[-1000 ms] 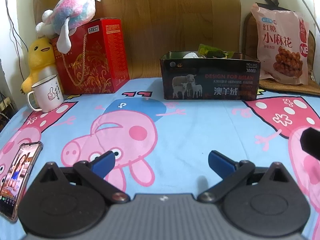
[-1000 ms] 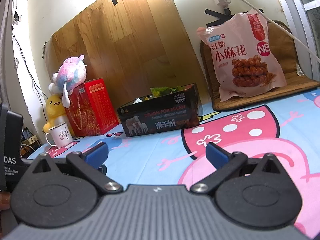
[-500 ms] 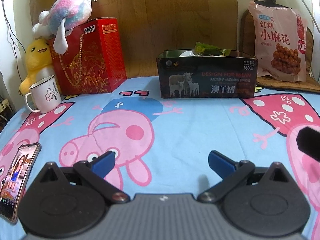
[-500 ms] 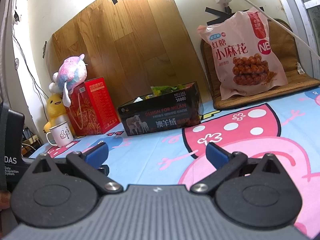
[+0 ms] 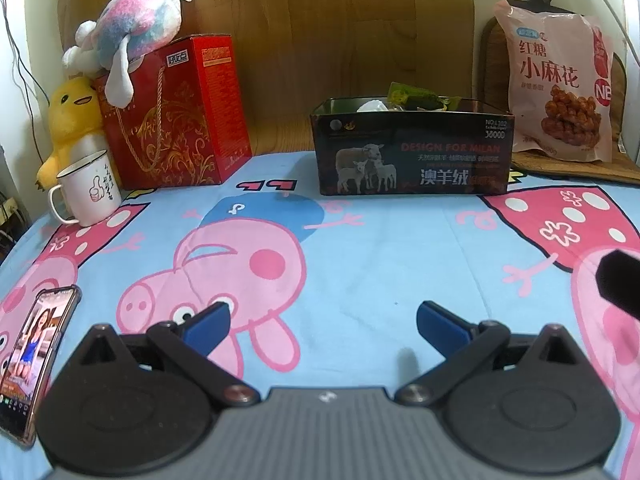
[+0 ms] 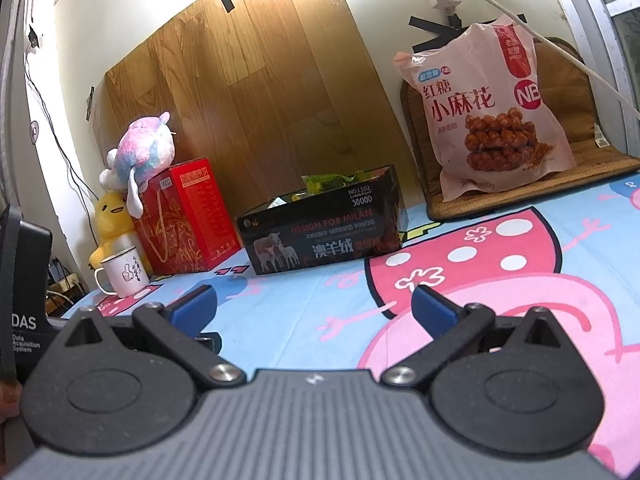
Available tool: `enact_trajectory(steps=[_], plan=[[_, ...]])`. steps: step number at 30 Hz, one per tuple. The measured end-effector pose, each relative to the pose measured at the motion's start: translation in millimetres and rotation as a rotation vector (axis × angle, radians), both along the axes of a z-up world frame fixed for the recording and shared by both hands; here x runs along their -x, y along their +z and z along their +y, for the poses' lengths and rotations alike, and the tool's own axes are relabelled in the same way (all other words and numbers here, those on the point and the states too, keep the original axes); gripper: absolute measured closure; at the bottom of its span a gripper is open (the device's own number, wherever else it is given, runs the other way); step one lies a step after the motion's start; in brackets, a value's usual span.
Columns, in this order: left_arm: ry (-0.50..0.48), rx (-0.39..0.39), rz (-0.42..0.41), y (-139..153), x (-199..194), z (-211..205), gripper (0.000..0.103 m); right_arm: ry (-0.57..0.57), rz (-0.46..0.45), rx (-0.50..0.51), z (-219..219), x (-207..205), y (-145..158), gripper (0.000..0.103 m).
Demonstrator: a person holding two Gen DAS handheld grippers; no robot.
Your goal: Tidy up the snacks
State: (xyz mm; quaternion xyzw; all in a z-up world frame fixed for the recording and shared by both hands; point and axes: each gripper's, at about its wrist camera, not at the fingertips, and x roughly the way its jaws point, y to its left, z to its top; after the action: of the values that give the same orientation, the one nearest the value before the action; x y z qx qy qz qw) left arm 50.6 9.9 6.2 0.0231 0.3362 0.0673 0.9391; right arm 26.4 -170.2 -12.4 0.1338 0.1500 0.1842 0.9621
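Both grippers hover low over a cartoon-pig sheet, each with blue fingers spread wide and holding nothing: the left gripper faces a dark box at the back of the bed, while the right gripper looks at the same box from further right. The box stands open, with green wrappers and something white poking above its rim, so some snacks appear already stowed. The one snack visibly left outside is the large pink bag of twisted dough sticks, leaning upright on a woven mat well to the right of the box. A red carton topped by a plush, a yellow duck, a mug and a phone sit to the left, apart from the work. The step in hand looks like a reach for the bag, best done by the nearer right gripper: approach level, pinch the top seam or a side edge rather than the puffy middle, close gently so the contents do not crush, then lift clear of the mat before swinging toward the box; whether the bag fits inside cannot be told
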Motion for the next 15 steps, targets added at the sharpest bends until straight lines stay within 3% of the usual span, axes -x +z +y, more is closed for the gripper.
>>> enact_trajectory(steps=[15], plan=[[0.018, -0.004, 0.002, -0.7, -0.5, 1.4, 0.000, -0.001, 0.001, -0.001, -0.3, 0.7, 0.6, 0.000]])
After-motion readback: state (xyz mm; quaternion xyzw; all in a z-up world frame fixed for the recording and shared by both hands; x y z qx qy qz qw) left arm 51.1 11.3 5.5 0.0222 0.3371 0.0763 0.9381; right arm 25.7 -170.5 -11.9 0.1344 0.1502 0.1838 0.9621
